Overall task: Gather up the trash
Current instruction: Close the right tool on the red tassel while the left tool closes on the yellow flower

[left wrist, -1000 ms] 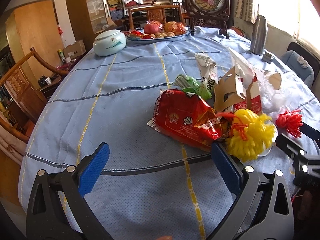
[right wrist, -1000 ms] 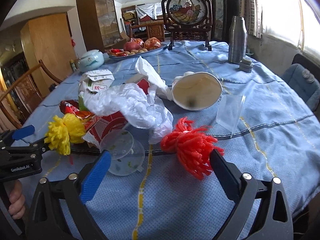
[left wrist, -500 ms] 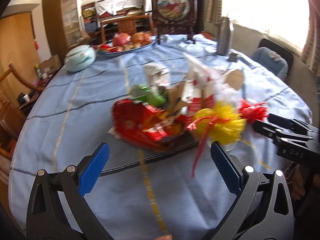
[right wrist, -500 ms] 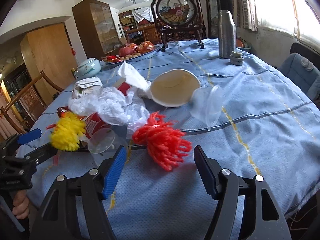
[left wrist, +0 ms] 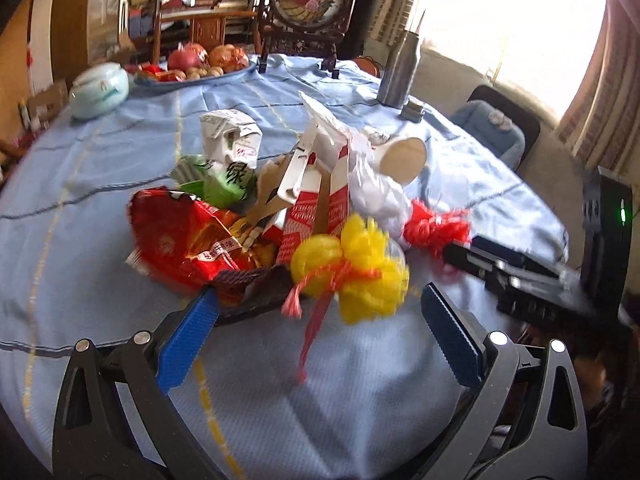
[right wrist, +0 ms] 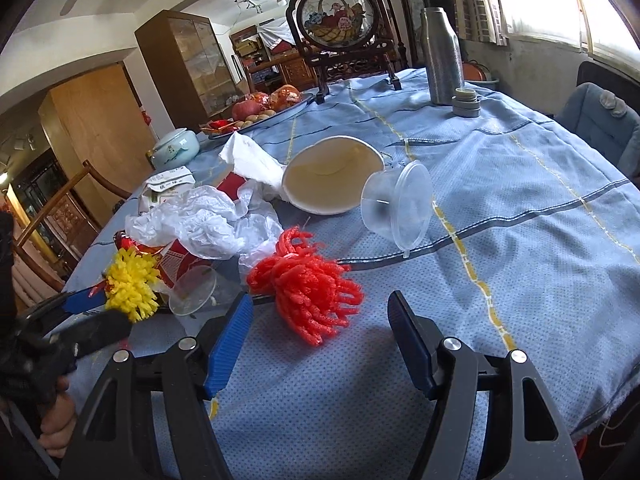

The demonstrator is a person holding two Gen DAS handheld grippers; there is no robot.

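A trash pile lies on the blue tablecloth. It holds a red snack bag, a green-white carton, a red-white box, crumpled white plastic, a paper bowl, a clear plastic cup, a yellow tassel and a red tassel. My left gripper is open, just short of the yellow tassel. My right gripper is open, its jaws on either side of the near end of the red tassel.
At the far end stand a fruit tray, a pale green lidded pot, a framed embroidery screen and a steel flask with its cap beside it. Chairs surround the table. The table edge is near on the right.
My left gripper has swung right and closer to the yellow tassel. My right gripper has moved forward and narrowed around the red tassel. The clear cup has rolled onto its side.
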